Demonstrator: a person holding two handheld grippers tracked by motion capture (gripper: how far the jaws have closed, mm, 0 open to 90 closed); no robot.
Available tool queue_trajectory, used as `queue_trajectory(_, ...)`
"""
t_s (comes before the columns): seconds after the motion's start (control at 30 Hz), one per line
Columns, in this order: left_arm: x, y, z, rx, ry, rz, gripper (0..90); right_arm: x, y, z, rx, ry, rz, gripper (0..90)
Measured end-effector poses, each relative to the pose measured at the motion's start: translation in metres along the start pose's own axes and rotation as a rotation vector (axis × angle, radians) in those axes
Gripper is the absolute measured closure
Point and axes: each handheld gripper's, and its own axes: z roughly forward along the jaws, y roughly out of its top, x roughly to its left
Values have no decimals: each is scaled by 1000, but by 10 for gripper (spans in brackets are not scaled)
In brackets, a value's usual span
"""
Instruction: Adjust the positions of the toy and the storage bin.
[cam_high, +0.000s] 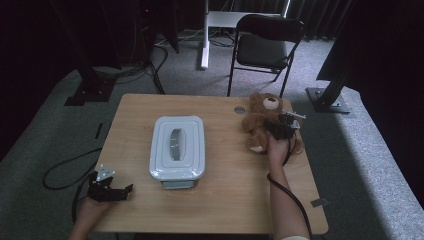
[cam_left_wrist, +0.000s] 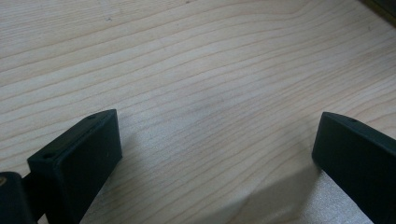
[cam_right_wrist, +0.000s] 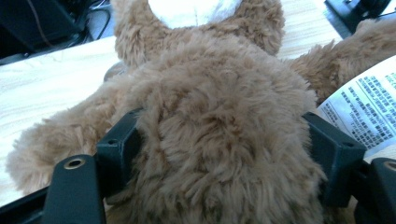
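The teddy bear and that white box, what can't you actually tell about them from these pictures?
- Teddy bear, right gripper view: whether the right gripper presses its belly; fur hides the pads.
- Bear's legs, high view: partly covered by the hand and gripper.
- Paper tag, right gripper view: cut off by the edge, print too small.
- Box, high view: contents hidden by its lid.

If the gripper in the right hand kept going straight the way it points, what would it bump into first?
The teddy bear: the right gripper already has its open jaws either side of the bear's furry body, so it would likely press straight into it.
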Motion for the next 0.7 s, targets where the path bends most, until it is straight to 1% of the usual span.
queue_trajectory(0.1,0,0,0,0,0,0,20,-6,1,-3,8,21,22,220)
queue_trajectory(0.2,0,0,0,0,0,0,21,-11,2,-10,-10,22,40,174)
queue_trajectory(0.23,0,0,0,0,1,0,20,-11,2,-13,-17,24,33,149)
queue_trajectory(0.3,0,0,0,0,1,-1,20,-12,3,-18,-24,22,16,136)
queue_trajectory(0.37,0,1,0,0,1,-1,20,-12,4,-26,-36,11,-21,136)
queue_trajectory(0.43,0,1,1,1,1,0,20,-12,5,-34,-53,50,-30,136)
queue_trajectory(0.47,0,1,1,0,2,-3,20,-11,6,-39,-64,52,-47,136)
queue_trajectory(0.57,1,2,2,2,4,-4,20,-1,7,-56,-101,84,-92,136)
queue_trajectory(0.63,0,4,4,-3,-2,-12,20,9,7,-66,-121,125,-118,136)
queue_trajectory(0.7,-1,8,6,1,-20,-3,20,19,7,-73,-133,186,-133,136)
